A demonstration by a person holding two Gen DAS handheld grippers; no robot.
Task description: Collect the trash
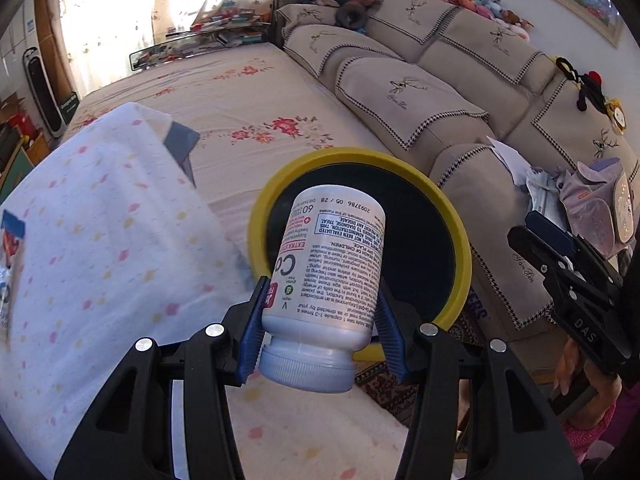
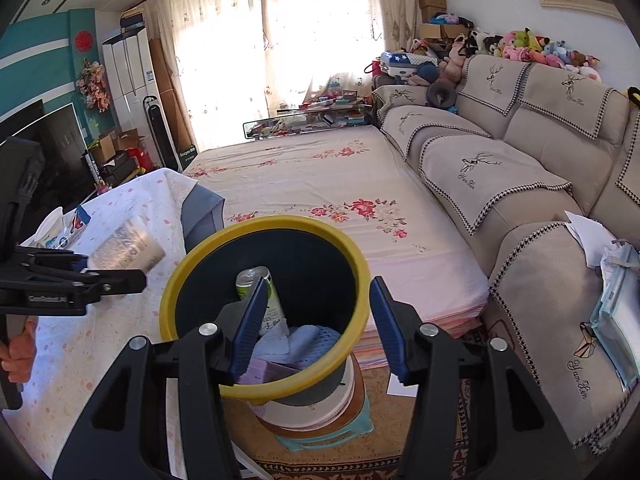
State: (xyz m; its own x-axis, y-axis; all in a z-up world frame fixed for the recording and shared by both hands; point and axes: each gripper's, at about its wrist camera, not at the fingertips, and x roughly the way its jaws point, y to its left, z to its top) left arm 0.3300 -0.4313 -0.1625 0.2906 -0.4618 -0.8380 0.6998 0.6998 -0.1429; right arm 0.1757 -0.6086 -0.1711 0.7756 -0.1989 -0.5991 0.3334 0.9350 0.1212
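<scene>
White plastic, printed with small label text, the supplement bottle point(image 1: 328, 280) sits at the centre of the left wrist view, cap toward the camera and base tilted away. The left gripper point(image 1: 320, 320) clamps it between its blue pads point(image 1: 252, 332), one on each side just above the cap. Beyond the bottle is the yellow-rimmed trash bin point(image 1: 460, 248), its dark mouth filling the middle of the frame.

In the right wrist view the right gripper point(image 2: 318, 328) stands wide apart with nothing between its pads, framing the bin point(image 2: 224, 390). Inside lie a green drink can point(image 2: 270, 292), a pale blue cloth point(image 2: 296, 344) and a lilac box point(image 2: 268, 372). At the left edge the bottle point(image 2: 128, 250) shows blurred over the dotted white tablecloth point(image 2: 80, 340). A grey sofa point(image 2: 520, 184) occupies the right side.
</scene>
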